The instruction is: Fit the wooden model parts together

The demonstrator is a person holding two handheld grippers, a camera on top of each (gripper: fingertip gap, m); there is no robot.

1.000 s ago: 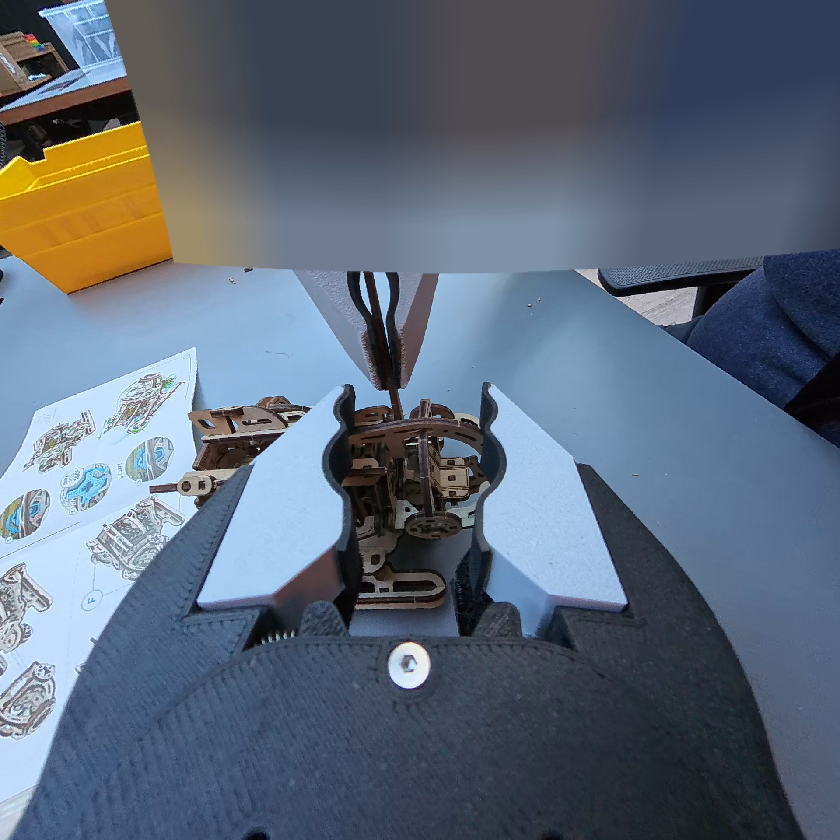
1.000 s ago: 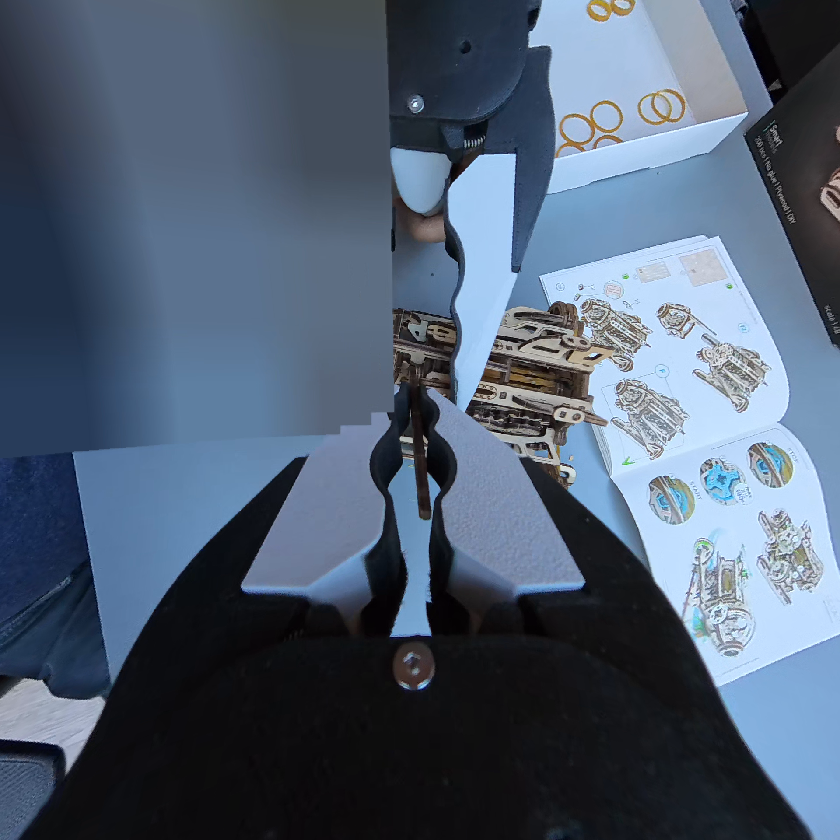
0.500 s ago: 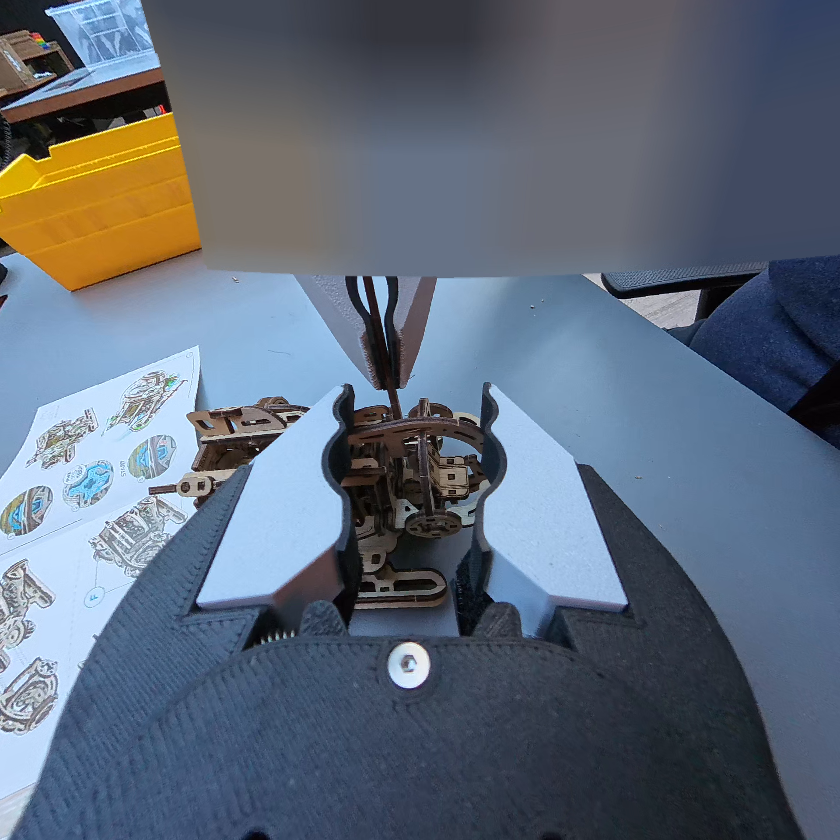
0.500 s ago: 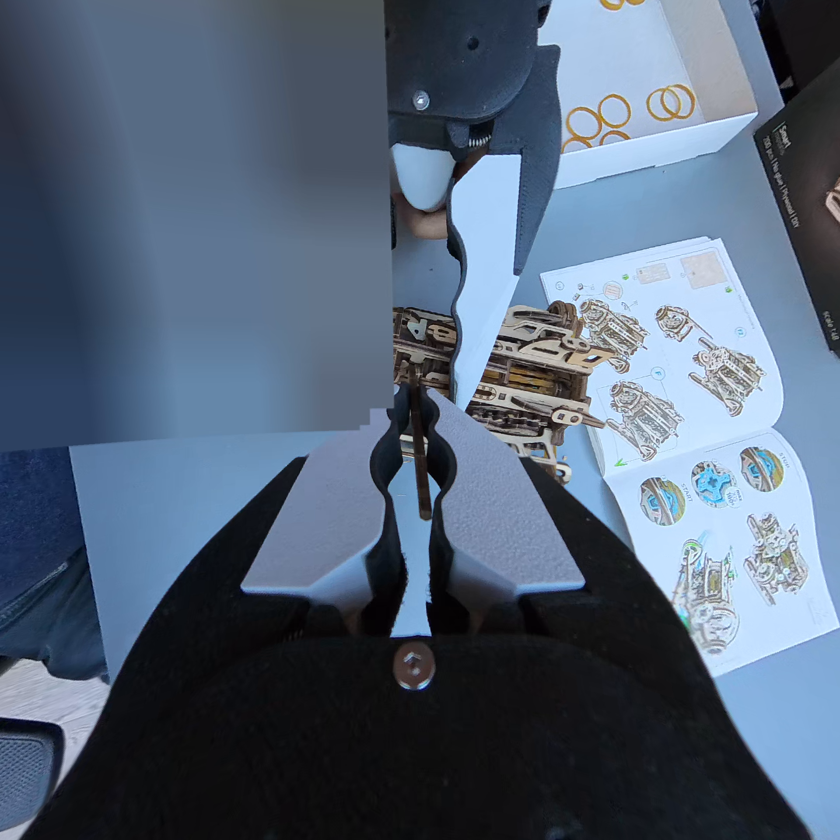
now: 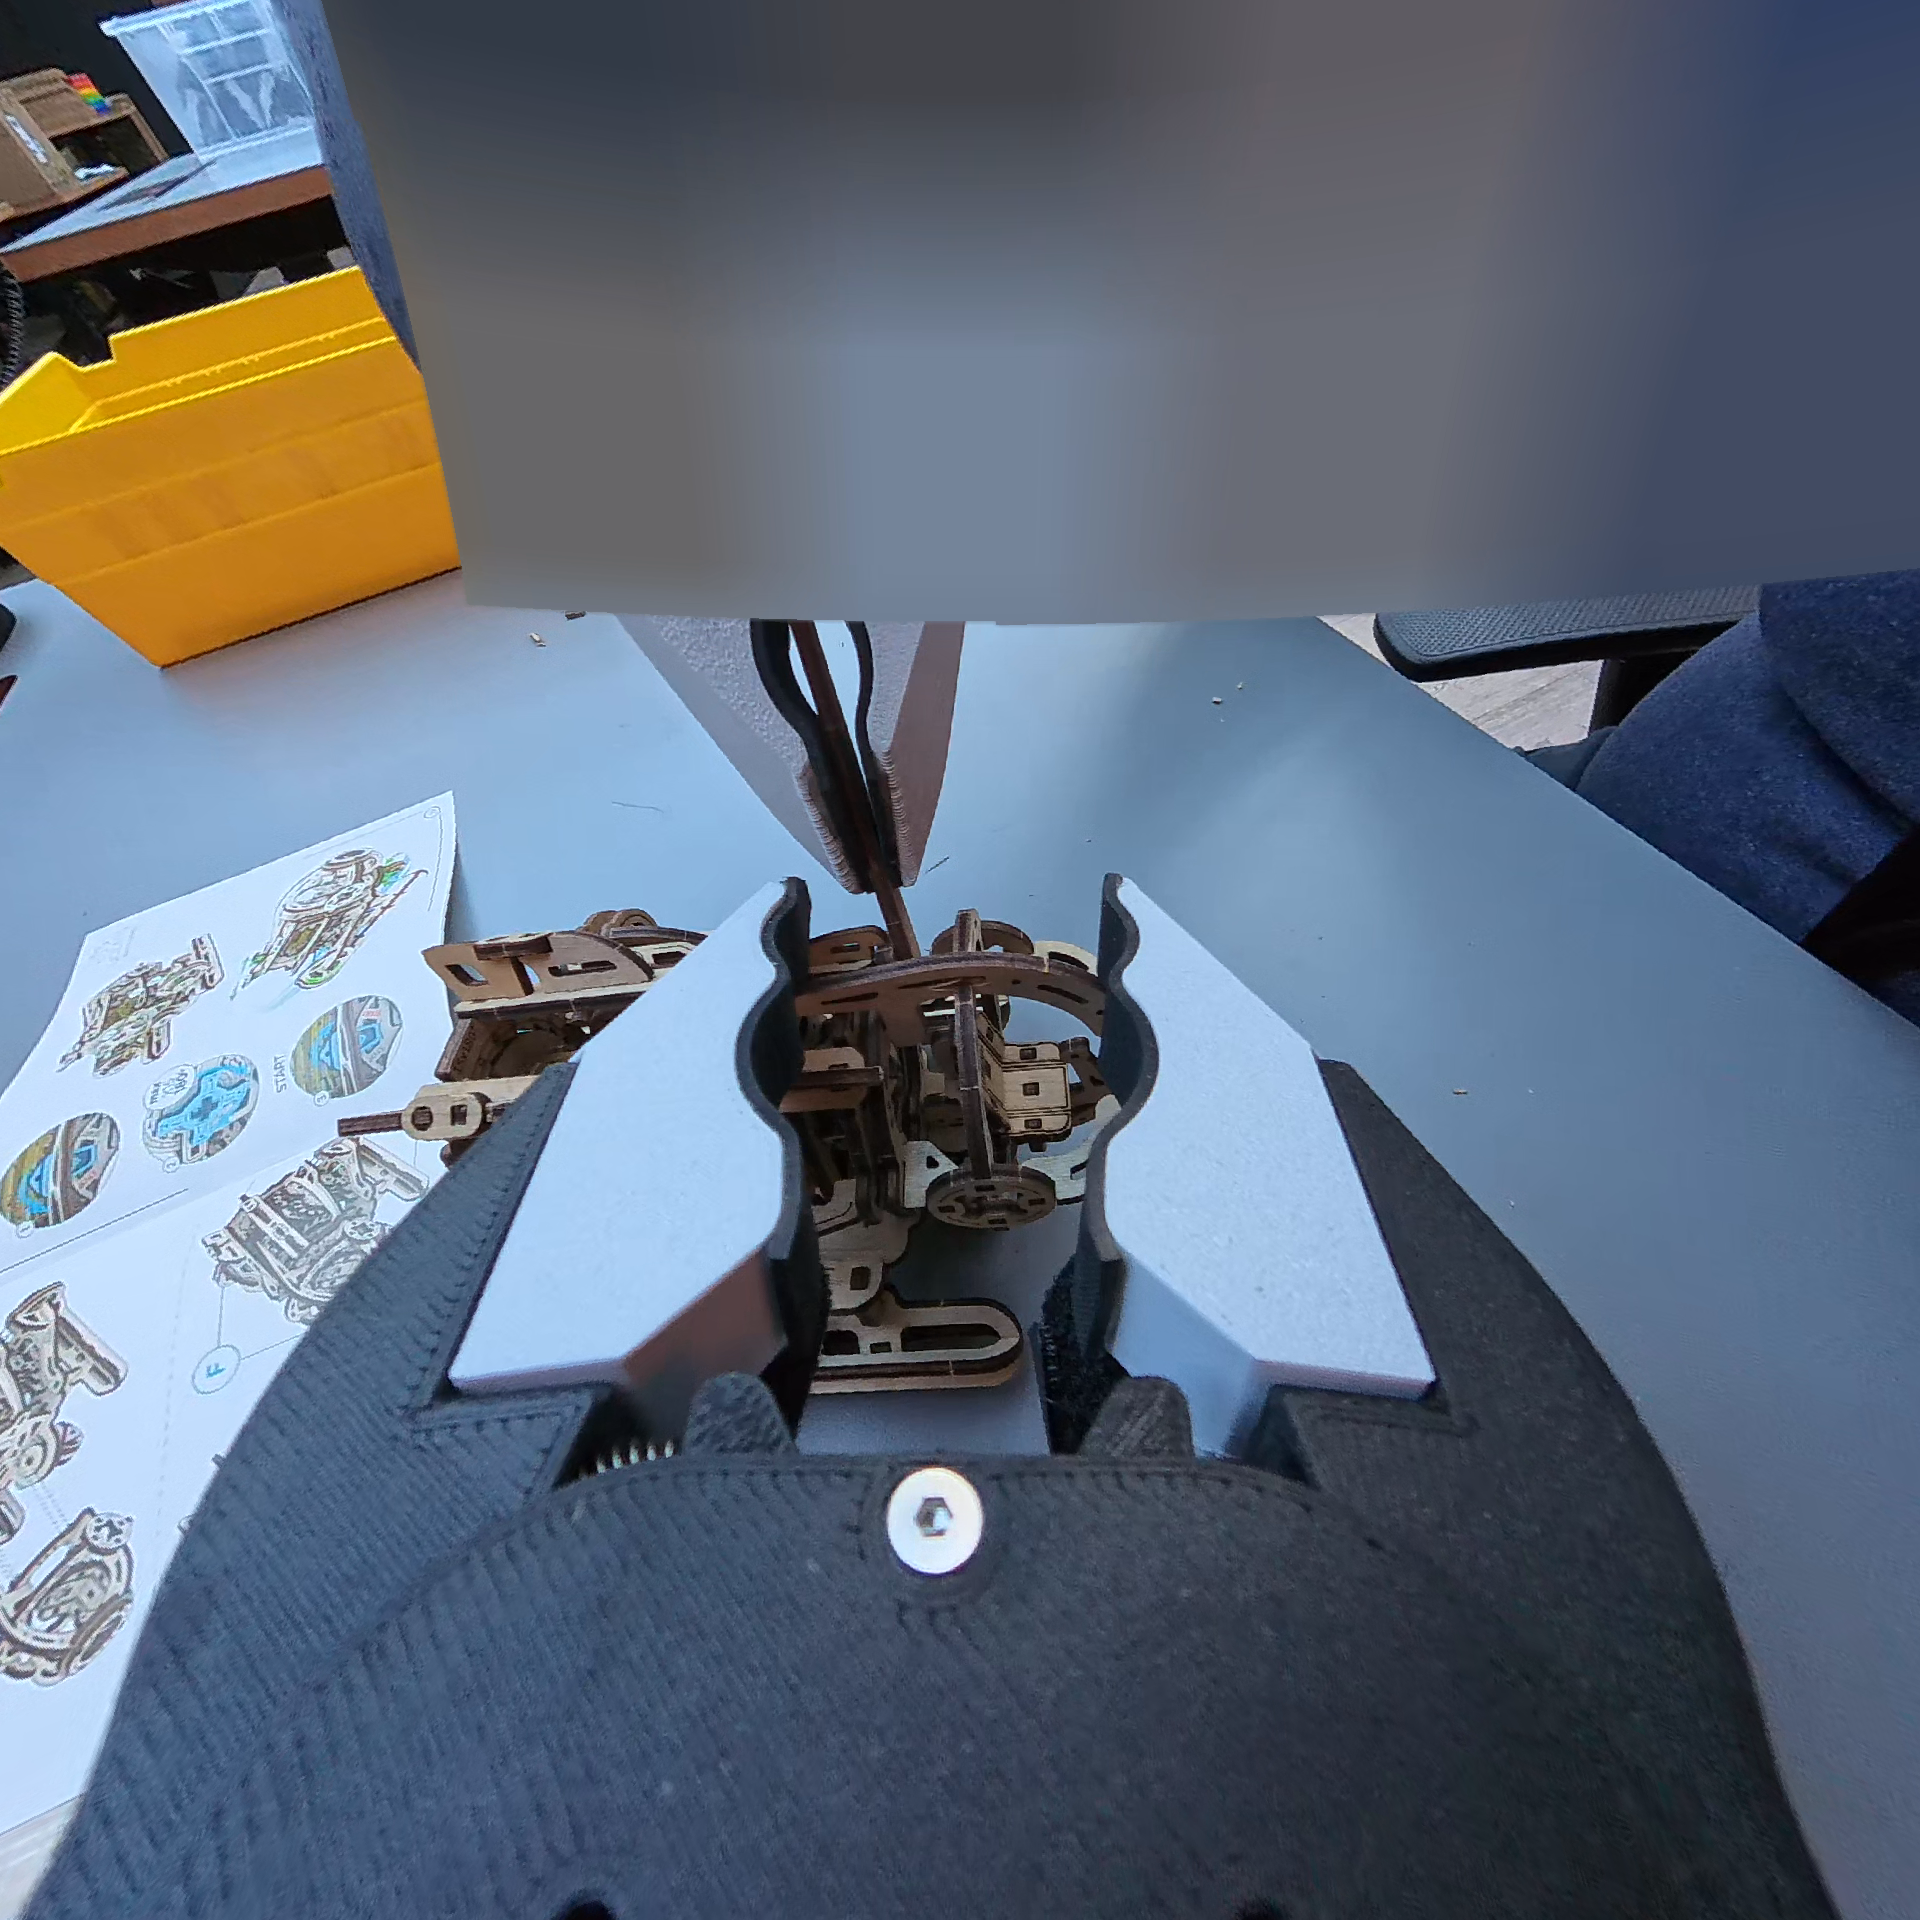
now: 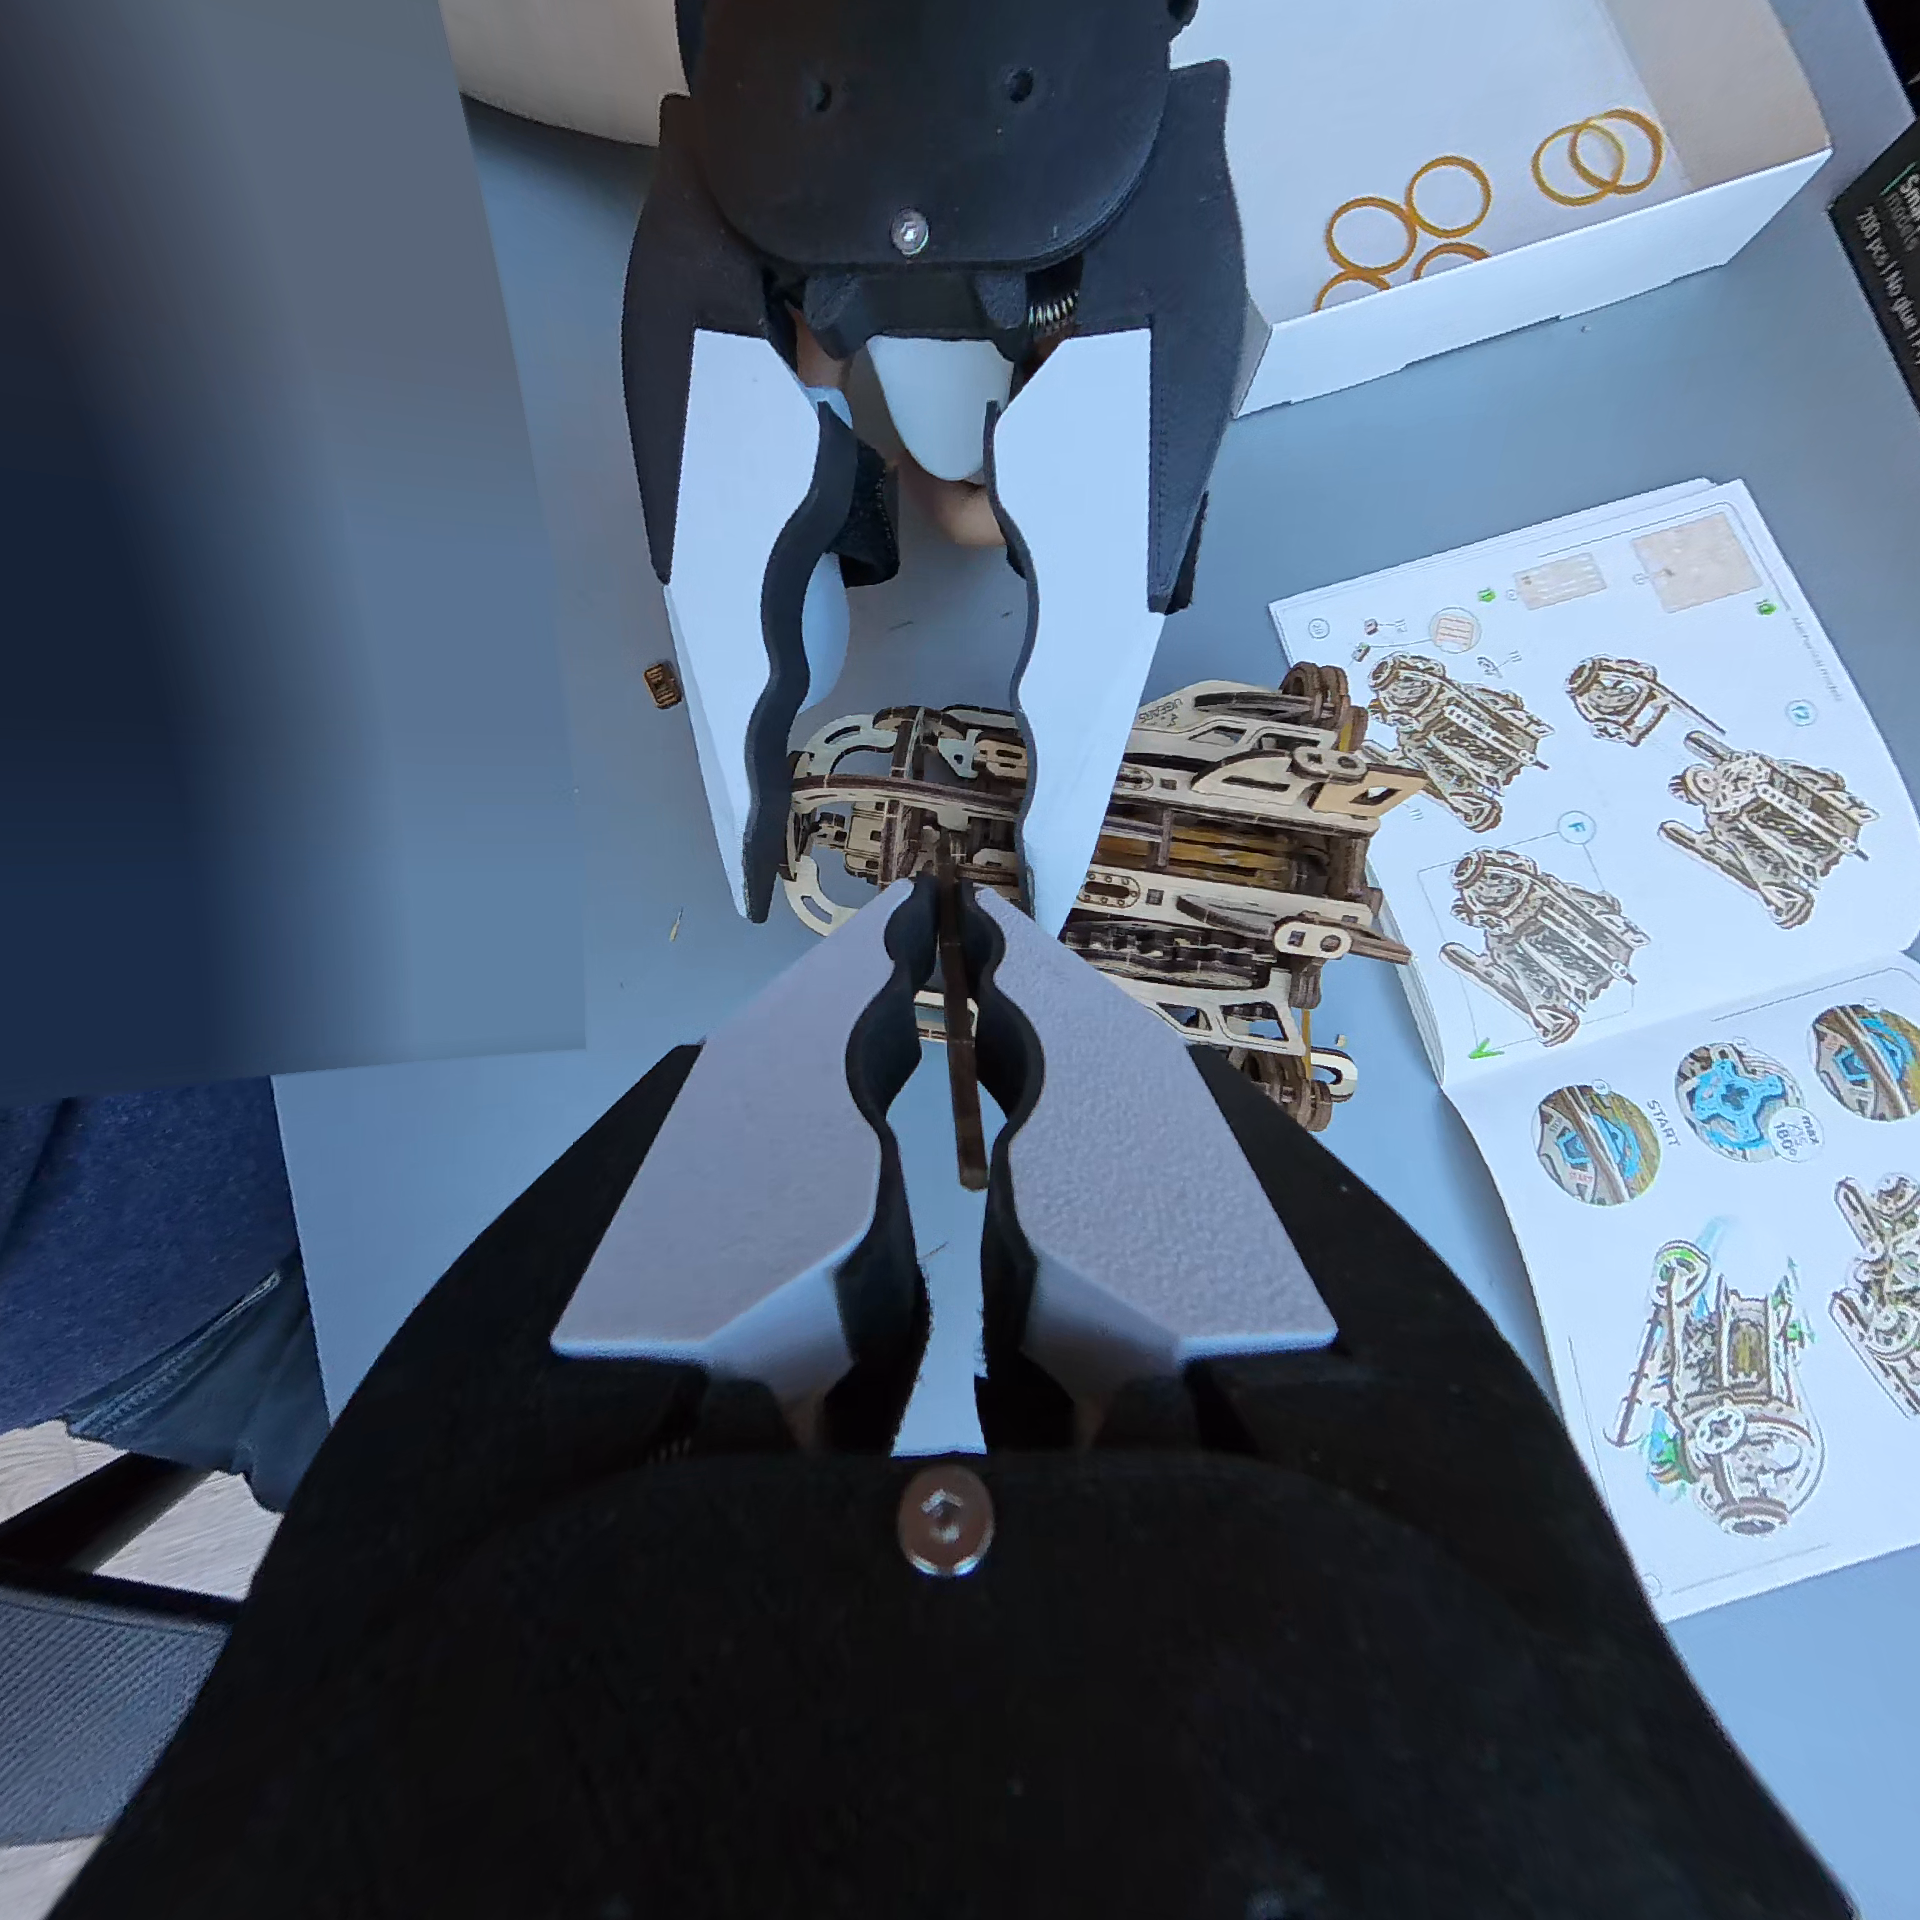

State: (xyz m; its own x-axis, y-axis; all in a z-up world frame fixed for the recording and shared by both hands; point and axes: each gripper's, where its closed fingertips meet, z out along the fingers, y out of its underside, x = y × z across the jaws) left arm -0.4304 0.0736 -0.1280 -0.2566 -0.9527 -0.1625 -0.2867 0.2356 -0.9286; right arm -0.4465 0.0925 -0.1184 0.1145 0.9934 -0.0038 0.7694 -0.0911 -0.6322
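A part-built wooden model [image 5: 935, 1091] lies on the grey table [image 5: 1507, 987]. My left gripper [image 5: 951, 899] straddles its rounded front frame, and both pads touch the curved arc. In the right wrist view the model [image 6: 1195, 862] lies between the left gripper's fingers [image 6: 1081, 644]. My right gripper [image 6: 940, 894] is shut on a thin dark wooden stick [image 6: 961, 1049]. It points the stick's far end down into the top of the frame. In the left wrist view the right gripper [image 5: 868, 831] comes down from above with the stick [image 5: 896, 914] touching the arc.
An open instruction booklet [image 6: 1662, 1039] lies beside the model, and shows in the left wrist view [image 5: 208, 1091]. A white box with orange rubber bands [image 6: 1455, 208] and a dark box [image 6: 1881, 229] stand beyond. A yellow bin [image 5: 208, 488] stands at the far left. A small wooden piece [image 6: 661, 686] lies loose. My left and right fingertips are right by each other.
Both grippers keep their holds and the stick stays at the frame. The left wrist view has swung slightly, so the yellow bin sits a little farther right.
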